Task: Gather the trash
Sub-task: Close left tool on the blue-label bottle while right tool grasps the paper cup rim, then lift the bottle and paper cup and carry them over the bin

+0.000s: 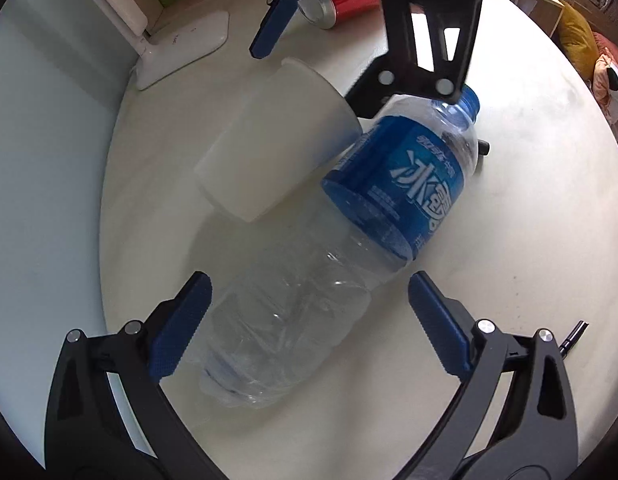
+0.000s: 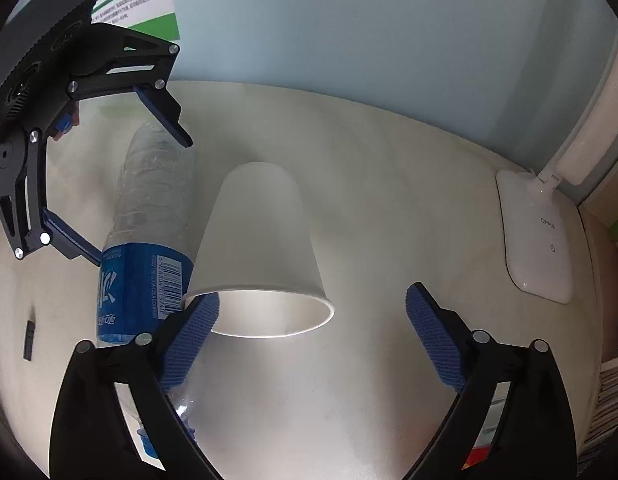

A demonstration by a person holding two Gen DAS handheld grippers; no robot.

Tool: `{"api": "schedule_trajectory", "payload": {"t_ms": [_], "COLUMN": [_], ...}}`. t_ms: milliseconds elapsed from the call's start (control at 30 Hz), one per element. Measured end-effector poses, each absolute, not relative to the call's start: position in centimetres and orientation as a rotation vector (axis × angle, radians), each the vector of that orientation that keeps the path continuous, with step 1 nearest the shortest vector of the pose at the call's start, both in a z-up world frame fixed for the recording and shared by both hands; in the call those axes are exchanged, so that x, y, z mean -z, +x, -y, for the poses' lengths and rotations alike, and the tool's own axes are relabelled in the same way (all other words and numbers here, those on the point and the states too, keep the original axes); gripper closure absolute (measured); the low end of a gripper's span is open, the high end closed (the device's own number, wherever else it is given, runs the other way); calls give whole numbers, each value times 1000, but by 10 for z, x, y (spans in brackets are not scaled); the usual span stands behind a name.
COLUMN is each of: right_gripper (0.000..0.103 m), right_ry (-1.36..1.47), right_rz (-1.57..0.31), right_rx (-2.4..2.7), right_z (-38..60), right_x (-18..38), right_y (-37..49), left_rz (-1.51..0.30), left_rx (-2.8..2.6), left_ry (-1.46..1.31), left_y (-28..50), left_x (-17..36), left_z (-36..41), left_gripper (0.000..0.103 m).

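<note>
Nothing is collected yet: the bottle, cup and can lie mid-table. Your left hand-held gripper straddles the bottle wide; your right hand-held gripper gapes around the cup's rim.

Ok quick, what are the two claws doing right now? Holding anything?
Left gripper: open, straddling the plastic bottle, not pinching it.
Right gripper: open around the paper cup, holding nothing yet.

White cup, blue-labelled clear bottle
</note>
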State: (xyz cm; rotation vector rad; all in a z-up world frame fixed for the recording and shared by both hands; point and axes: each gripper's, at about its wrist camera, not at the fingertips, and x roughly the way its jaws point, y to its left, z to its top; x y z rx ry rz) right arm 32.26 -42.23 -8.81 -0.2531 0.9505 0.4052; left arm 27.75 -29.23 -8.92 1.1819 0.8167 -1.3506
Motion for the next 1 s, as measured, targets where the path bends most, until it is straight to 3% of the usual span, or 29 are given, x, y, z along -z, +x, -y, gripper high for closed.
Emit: {"api": "schedule_trajectory", "payload": {"t_ms": [33,133,200,267,300,333,533,600,1000], "right_gripper": [37,37,43,63,67,76,98,97,98], "right_ry": [-249,-211,-189,-182,-186,-191,-176,-166,-186], "right_rz": [-964,-975,-974,-978,-987,-993,-988,-988,-952], "right_rx": [-408,-389,-407,-437,-444,-453,-471,-473,-476], "right_z": [423,432,434,433,431,428,429,433,441], "right_x": [91,93,93,93,94,95,92,88,47], "right_y": [326,334,337,339,341,342,340,337,304], "left_rz": [-826,-843,-855,-889,-905,-908,-923,-939,-940], "left_rx": [1363,1399,1434,1465,1467,1460,1468,1456,1429], "left_ry": [1184,1213,1218,1189,1175,1166,1176,1152,1157], "left_y": [278,277,274,275,277,278,270,270,252], "left_x": [92,101,104,106,106,107,109,106,85], "left_z": [294,299,299,302,304,304,297,293,290], "left_gripper": [7,7,7,12,20,23,37,42,43]}}
